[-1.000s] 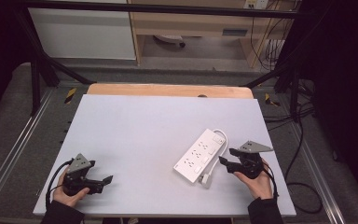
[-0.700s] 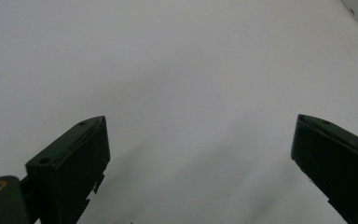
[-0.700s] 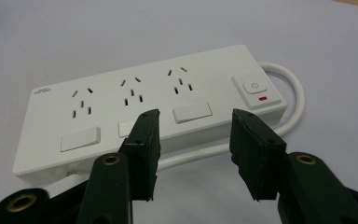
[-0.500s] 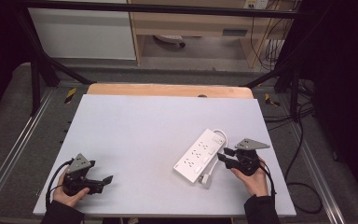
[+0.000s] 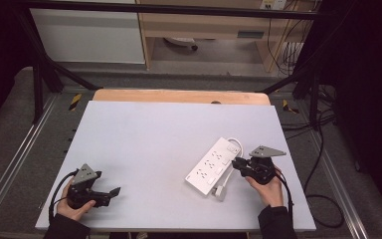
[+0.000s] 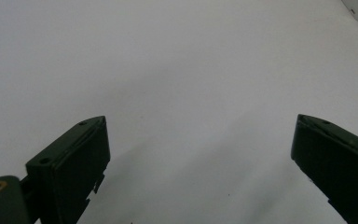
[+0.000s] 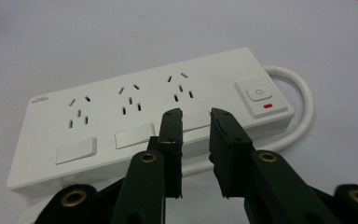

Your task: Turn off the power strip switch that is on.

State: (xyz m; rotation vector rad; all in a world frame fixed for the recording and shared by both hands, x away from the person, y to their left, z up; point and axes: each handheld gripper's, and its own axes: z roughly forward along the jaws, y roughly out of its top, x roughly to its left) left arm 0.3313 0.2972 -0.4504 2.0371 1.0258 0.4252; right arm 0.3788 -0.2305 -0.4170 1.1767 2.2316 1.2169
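A white power strip (image 5: 213,167) lies slanted on the right half of the pale table (image 5: 164,129). It has three sockets, rocker switches and a main button with a red light (image 7: 260,97). My right gripper (image 5: 235,164) points left at the strip's right long side. In the right gripper view its jaws (image 7: 195,115) stand a narrow gap apart over the strip's near edge, by the rightmost rocker, with nothing between them. My left gripper (image 5: 114,190) rests near the front left corner, wide open (image 6: 200,123) over bare table.
The strip's white cable (image 7: 302,100) loops from its far end and runs along the right side to a white plug (image 5: 221,191) by its near end. A wooden board edge (image 5: 179,95) borders the table's far side. Dark cables (image 5: 323,149) hang off the right.
My right gripper has crept left and slightly forward until its tips reach the power strip. The left gripper has hardly moved.
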